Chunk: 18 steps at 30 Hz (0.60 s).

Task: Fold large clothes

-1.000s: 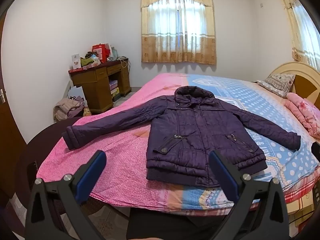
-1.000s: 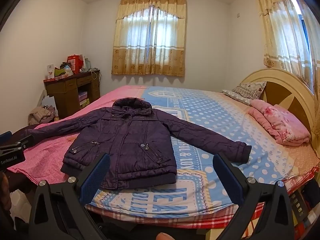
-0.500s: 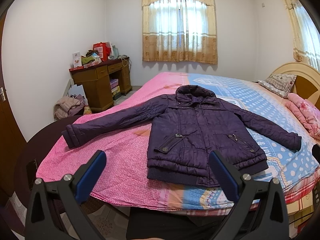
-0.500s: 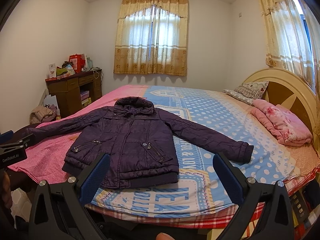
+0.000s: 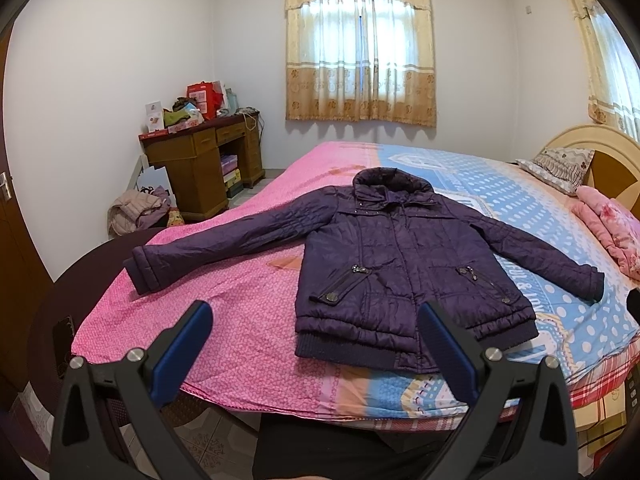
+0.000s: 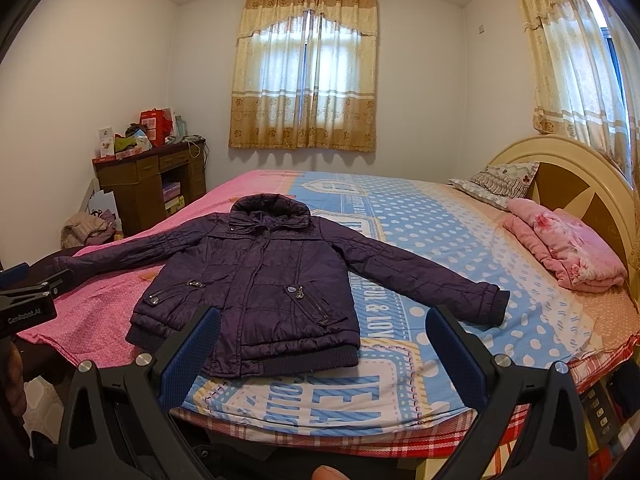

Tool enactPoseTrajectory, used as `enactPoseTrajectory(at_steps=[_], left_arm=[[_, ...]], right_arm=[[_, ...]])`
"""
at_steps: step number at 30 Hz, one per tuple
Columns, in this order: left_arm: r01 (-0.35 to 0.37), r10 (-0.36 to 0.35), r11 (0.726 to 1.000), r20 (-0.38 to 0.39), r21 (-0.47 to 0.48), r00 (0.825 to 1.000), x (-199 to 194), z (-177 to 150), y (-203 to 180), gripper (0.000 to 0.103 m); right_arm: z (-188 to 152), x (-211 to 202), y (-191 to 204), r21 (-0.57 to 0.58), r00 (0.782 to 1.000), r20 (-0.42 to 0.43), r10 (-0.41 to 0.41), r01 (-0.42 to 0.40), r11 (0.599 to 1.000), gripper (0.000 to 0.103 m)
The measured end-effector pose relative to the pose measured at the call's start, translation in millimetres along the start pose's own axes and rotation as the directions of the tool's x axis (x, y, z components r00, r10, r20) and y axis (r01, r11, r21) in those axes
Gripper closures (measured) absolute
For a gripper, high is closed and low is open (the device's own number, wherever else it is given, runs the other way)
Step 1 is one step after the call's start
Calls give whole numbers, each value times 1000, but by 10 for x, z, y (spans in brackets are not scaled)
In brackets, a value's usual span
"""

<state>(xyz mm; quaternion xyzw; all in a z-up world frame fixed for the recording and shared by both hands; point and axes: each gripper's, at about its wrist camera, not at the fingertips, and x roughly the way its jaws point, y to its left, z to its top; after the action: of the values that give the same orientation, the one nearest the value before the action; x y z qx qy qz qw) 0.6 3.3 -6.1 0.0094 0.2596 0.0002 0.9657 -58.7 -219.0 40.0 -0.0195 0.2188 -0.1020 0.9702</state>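
Hovering pre-fold, left gripper (image 5: 316, 334) & right gripper (image 6: 322, 338) both wide open, empty; next: grab sleeve cuff (image 5: 146, 270) of jacket (image 5: 400, 264), mid-left of frame.

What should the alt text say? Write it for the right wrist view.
A purple jacket lies front-up with both sleeves spread on a bed with a pink and blue cover. The right hand-held gripper is open and empty in the foreground, short of the jacket's hem.
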Motion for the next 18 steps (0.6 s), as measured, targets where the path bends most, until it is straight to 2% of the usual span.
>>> enactPoseTrajectory(at_steps=[18], left_arm=[[2,-2,1000,-7,-7,1000,63,-124,57,0]], right_arm=[[-9,-1,-7,2,1000,0,3,-3,1000,1]])
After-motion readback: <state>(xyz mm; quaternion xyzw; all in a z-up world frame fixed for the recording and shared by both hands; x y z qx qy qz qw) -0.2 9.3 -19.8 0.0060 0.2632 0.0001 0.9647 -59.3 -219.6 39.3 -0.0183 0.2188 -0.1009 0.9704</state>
